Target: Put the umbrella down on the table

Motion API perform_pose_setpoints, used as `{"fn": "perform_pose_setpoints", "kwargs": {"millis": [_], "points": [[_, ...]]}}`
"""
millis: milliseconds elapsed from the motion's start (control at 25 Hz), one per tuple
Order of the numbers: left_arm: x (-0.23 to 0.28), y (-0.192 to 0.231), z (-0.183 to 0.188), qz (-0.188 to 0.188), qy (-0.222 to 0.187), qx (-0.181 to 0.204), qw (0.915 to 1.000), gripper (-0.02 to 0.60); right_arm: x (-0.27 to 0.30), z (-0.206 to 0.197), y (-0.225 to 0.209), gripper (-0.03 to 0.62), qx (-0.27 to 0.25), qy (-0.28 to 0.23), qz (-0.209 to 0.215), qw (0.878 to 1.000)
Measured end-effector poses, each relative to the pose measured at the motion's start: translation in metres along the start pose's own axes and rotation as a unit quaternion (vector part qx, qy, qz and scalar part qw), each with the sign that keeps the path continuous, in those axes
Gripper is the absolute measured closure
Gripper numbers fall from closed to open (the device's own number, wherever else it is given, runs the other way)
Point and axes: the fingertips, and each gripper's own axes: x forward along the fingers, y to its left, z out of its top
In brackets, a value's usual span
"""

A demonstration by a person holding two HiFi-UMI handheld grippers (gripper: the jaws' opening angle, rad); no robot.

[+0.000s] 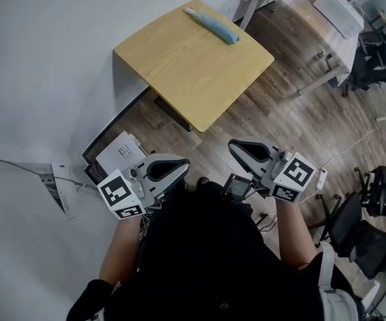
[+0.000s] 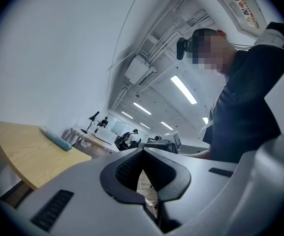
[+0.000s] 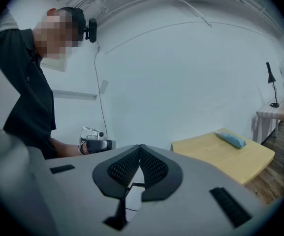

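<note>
A: Where was the umbrella?
B: The folded blue umbrella [image 1: 211, 24] lay flat on the wooden table [image 1: 193, 79], along the table's far edge at top centre of the head view, close to the white wall [image 1: 39, 59]. Both grippers were well apart from it.
A: Jaws?
B: The left gripper [image 2: 142, 151] had its pads together at the tips with nothing between them. The right gripper [image 3: 141, 146] was the same, closed and empty.
A: Room to move?
B: The table's near corner pointed down-frame toward the person. Open wood floor [image 1: 293, 112] lay between it and the grippers, which were low in the frame. A white box [image 1: 120, 151] sat on the floor by the wall, left of centre.
A: View differences?
B: Only the head view showed the box and the black office chairs [image 1: 373, 59] at the right edge. Only the left gripper view showed the ceiling strip lights [image 2: 183, 89]. The right gripper view caught a black lamp [image 3: 271, 85] on a white desk [image 3: 279, 113] at far right.
</note>
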Motion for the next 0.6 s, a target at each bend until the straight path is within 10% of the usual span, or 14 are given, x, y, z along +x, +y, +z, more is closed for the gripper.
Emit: {"fn": "perform_pose_setpoints", "kwargs": {"millis": [600], "points": [[0.053,-0.055,-0.014,-0.026,0.049,0.022,0.9982,0.569,-0.061,-0.027,0.011,0.574,0.017,-0.019,0.018,1.000]]}}
